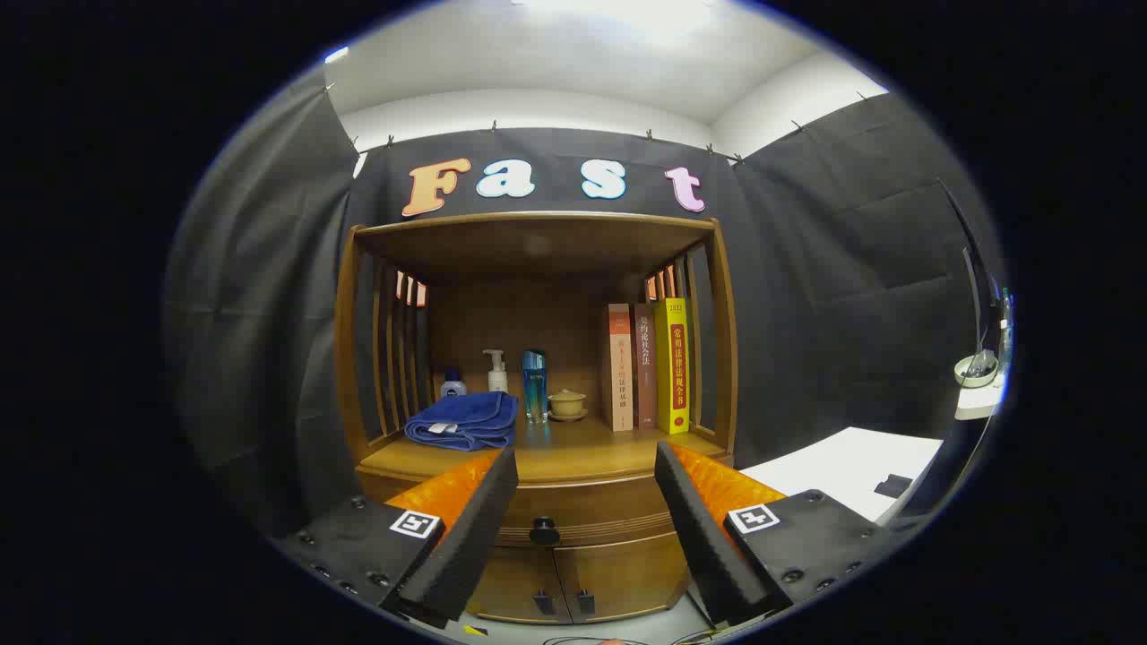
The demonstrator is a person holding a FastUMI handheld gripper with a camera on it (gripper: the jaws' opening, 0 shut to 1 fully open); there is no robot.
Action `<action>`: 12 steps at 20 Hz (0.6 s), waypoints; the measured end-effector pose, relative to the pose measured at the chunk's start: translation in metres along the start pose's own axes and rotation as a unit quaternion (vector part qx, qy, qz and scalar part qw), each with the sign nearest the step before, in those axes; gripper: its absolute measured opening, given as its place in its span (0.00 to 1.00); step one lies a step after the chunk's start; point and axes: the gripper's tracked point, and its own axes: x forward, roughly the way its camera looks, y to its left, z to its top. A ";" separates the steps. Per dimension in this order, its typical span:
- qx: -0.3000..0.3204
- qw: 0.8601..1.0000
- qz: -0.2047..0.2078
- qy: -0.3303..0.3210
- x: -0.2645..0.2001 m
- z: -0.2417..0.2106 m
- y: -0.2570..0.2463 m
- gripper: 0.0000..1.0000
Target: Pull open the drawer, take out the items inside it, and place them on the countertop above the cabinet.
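A wooden cabinet stands ahead of me with its drawer (582, 511) closed, a black round knob (544, 531) at the middle of the drawer front. The countertop (573, 452) lies just above the drawer, under an open shelf niche. My gripper (587, 470) is open, its two black-padded orange fingers (479, 520) spread wide and nothing between them. The knob sits between and beyond the fingertips, some way off. What lies inside the drawer is hidden.
On the countertop lie a folded blue towel (464, 421), a small jar (453, 385), a pump bottle (495, 370), a blue bottle (535, 383), a lidded cup (567, 404) and three upright books (647, 365). Two small cabinet doors (573, 578) sit below the drawer. A white table (851, 470) stands to the right.
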 end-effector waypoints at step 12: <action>0.001 1.000 -0.003 0.002 0.002 -0.003 -0.002 1.00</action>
